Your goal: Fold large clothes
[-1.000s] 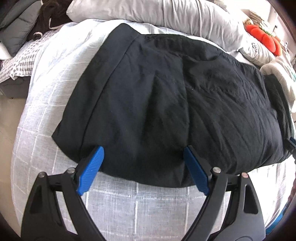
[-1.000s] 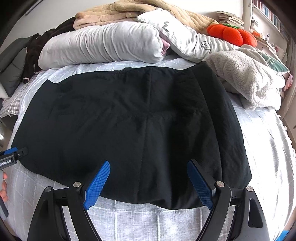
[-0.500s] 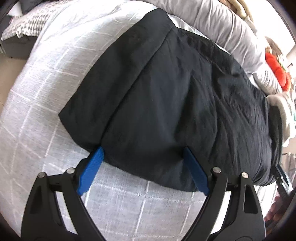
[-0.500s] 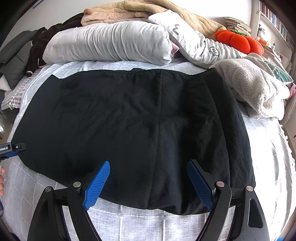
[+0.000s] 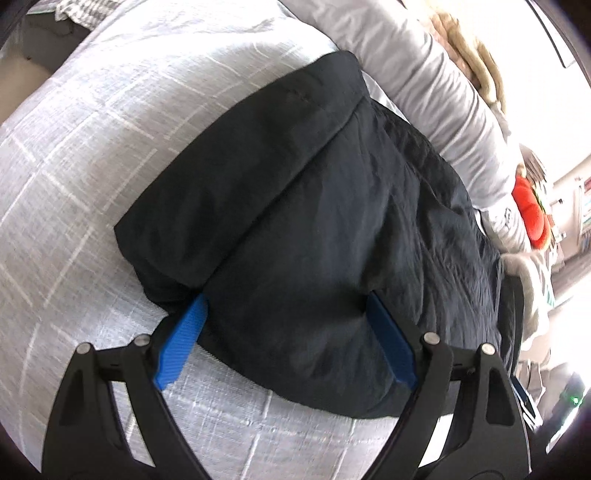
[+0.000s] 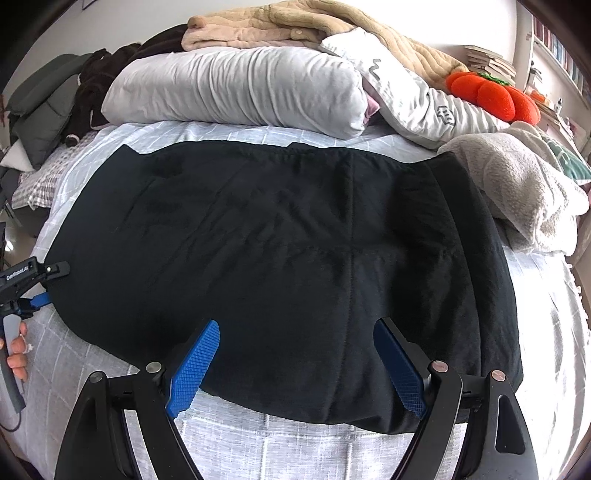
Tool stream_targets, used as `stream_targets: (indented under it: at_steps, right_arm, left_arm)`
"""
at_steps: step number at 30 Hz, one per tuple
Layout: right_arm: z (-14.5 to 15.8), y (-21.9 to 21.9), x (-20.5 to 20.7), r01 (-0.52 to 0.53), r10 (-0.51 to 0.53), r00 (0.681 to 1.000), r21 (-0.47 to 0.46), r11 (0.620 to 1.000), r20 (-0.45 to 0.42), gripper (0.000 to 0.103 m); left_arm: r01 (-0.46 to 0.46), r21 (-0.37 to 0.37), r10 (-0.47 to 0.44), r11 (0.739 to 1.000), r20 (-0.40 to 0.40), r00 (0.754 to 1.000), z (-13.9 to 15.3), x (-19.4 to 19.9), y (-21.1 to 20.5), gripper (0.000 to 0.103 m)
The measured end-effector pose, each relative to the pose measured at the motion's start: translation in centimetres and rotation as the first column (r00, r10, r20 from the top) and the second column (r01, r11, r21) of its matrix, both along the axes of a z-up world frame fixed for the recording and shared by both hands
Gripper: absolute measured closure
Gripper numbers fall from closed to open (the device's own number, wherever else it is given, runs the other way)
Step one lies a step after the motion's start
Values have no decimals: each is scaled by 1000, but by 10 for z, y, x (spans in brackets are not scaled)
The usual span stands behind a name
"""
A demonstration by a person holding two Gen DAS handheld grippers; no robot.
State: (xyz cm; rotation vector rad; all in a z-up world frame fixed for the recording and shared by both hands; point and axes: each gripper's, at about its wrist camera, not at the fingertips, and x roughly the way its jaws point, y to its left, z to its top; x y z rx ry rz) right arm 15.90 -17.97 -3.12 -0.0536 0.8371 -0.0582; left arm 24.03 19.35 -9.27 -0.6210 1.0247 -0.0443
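A large black garment [image 6: 295, 258] lies spread flat across the bed, partly folded with a layer doubled over at its left end [image 5: 240, 177]. My left gripper [image 5: 286, 306] is open and hovers over the garment's near left edge, its blue pads [image 5: 181, 339] apart and holding nothing. My right gripper [image 6: 295, 332] is open over the garment's near edge, right of centre. The left gripper also shows at the far left of the right wrist view [image 6: 29, 280], held in a hand.
The bed has a grey-white checked cover [image 6: 258, 443]. A white bolster pillow [image 6: 236, 88], a beige blanket [image 6: 295, 26], an orange pumpkin cushion [image 6: 491, 96] and a fluffy cream throw [image 6: 517, 184] lie along the far and right sides. Dark clothes [image 6: 99, 81] are piled at the far left.
The left gripper has swung leftward and tilted, now looking along the garment's left end. The right gripper has moved slightly closer over the near edge. Both stay open.
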Motion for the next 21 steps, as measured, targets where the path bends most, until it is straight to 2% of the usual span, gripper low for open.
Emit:
stream_targets:
  at_steps: [1,4,7,10,12,13,15,16,18,19,21]
  right_arm:
    - [0,1,0,-3,3,1000,1,1000,0,16]
    - [1,4,-1,-12,12,1000,0,1000,3,16]
    - [1,6,-1,-20,20,1000,-12,1000,3,16]
    - [-1,6,0,-19,19,1000,-16,1000,-3,16]
    - [-3,7,0,-21,21,1000,-13,1000,-9,16]
    - [-4,7,0,-23,22,1000,-13,1000,-12,16]
    - [-5,10,0,-32,31,999,-20,999,-20,16]
    - [-6,11,-1,-36,36,999,-27,999,-23,16]
    - [-7,13,-1,-43,42,999,-35,998,-27,16]
    - [-7,13,-1,-44,43,999,-34,998,-27,16]
    - [-7,13,-2,-46,45,999,-24,999,-27,16]
  left_arm:
    - [-16,21,16,1000,-8,1000,1,-1,-3,20]
    - [-44,80,48,996,-49,998,8,-6,-8,21]
    - [-43,137,62,990,-137,989,12,-9,-10,21]
    - [-46,206,72,978,-118,990,21,-12,-10,20]
    - [-15,239,46,971,-123,991,14,-7,-12,15]
    - [-19,229,51,973,-132,990,9,-6,-11,11]
    - [-45,161,67,986,-129,989,-2,-1,-4,10]
    - [-50,97,60,994,-96,994,-9,4,0,9]
    - [-47,48,48,998,-26,998,-19,9,4,9]
    - [-39,45,39,998,3,999,-21,10,4,11]
    - [-23,47,20,999,50,999,-20,12,4,22]
